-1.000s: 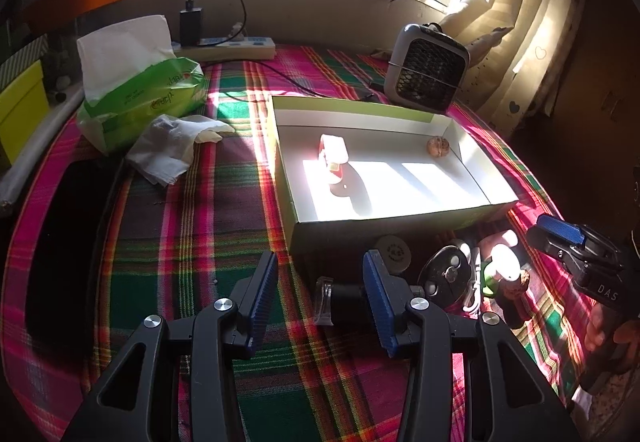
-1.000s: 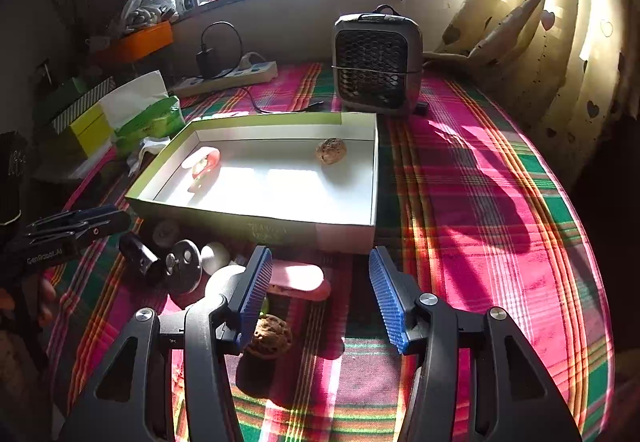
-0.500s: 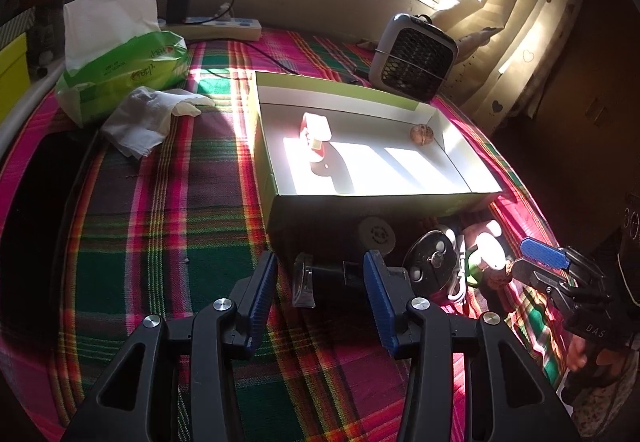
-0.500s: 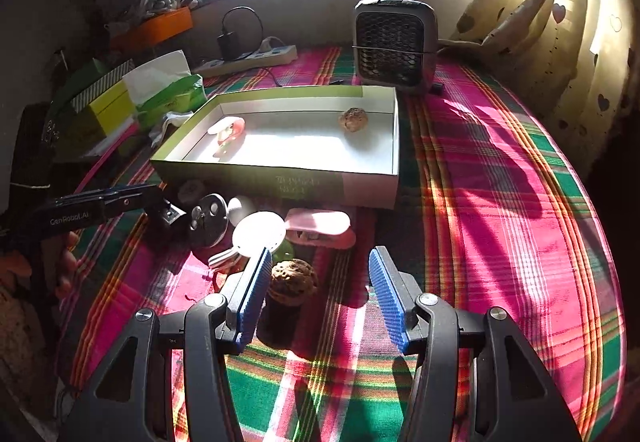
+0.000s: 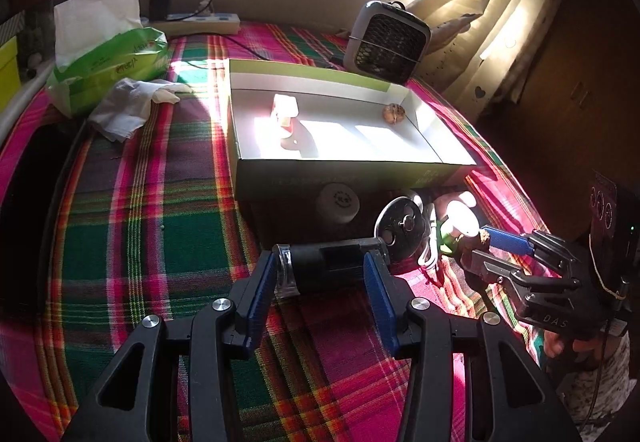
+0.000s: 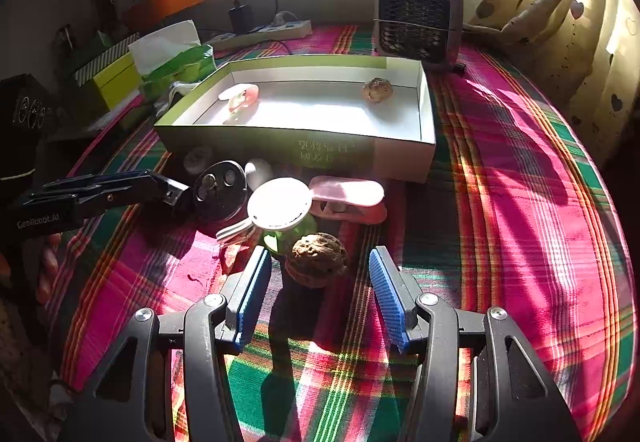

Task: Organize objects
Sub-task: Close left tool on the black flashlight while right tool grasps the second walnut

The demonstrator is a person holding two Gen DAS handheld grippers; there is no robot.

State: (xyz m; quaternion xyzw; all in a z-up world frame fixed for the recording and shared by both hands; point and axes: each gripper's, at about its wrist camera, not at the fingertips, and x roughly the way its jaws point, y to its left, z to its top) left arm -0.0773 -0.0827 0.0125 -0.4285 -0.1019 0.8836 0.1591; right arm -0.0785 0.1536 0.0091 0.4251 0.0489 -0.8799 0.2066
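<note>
The walnut, light, rigid and prone to rolling, lies on the plaid cloth near the box, between the spread fingers of the right gripper, and is best pinched across its widest part, while the left gripper straddles a dark cylinder, also spread.

Print on the box front too blurred to read. Small round piece half sunk in box shadow, kind unclear; green thing mostly covered by the white disc. Left gripper hiding whatever sits between its fingers in the right view.
</note>
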